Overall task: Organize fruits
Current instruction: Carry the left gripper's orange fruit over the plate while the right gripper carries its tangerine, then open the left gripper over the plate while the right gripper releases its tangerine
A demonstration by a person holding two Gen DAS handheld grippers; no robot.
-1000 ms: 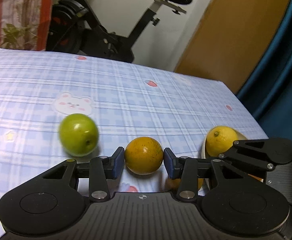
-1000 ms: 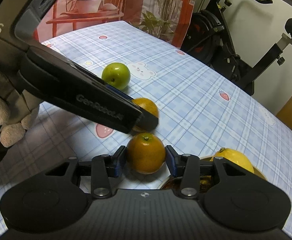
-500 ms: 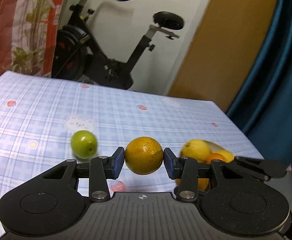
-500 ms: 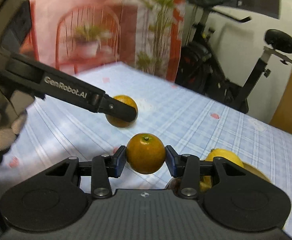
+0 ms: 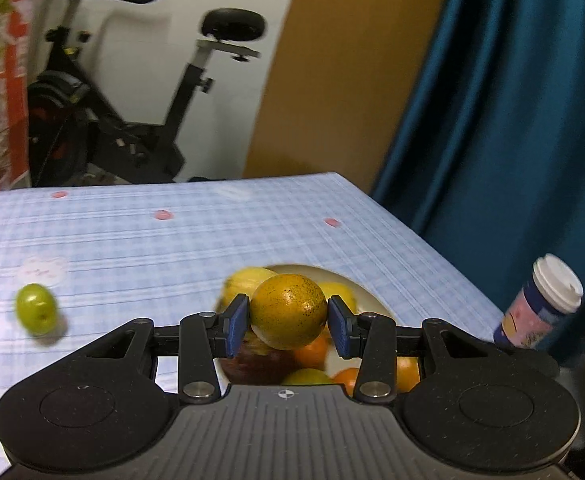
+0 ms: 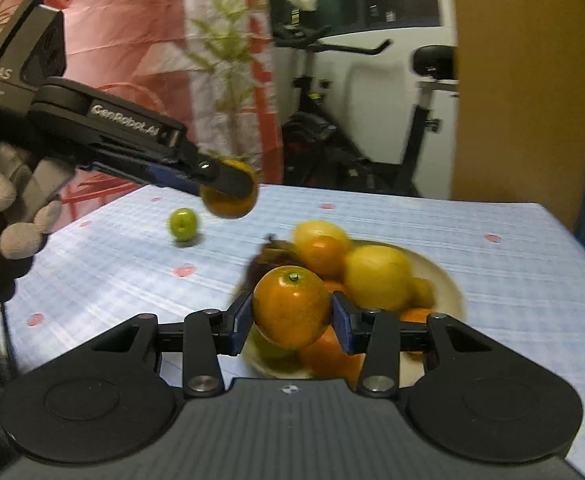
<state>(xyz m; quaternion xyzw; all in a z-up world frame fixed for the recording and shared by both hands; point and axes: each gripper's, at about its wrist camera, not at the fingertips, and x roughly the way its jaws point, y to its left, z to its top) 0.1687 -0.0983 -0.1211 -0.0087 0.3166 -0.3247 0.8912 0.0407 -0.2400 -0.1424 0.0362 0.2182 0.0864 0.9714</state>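
Note:
My left gripper (image 5: 288,325) is shut on a speckled yellow-orange citrus (image 5: 288,310), held in the air above a cream bowl (image 5: 366,293) filled with lemons and oranges. My right gripper (image 6: 291,321) is shut on an orange (image 6: 291,306) with a green stem, held just above the near edge of the same bowl (image 6: 448,280). The left gripper with its fruit (image 6: 230,194) also shows in the right wrist view, above the table left of the bowl. A green fruit (image 5: 36,314) lies alone on the blue checked tablecloth; it also shows in the right wrist view (image 6: 182,223).
A paper cup with a white lid (image 5: 542,306) stands by the table's right edge. An exercise bike (image 5: 140,92) stands behind the table. A blue curtain (image 5: 512,100) hangs to the right. The tablecloth (image 5: 172,248) stretches left of the bowl.
Both grippers lifted their fruits off the table and moved right to the bowl. The green fruit stayed on the cloth.

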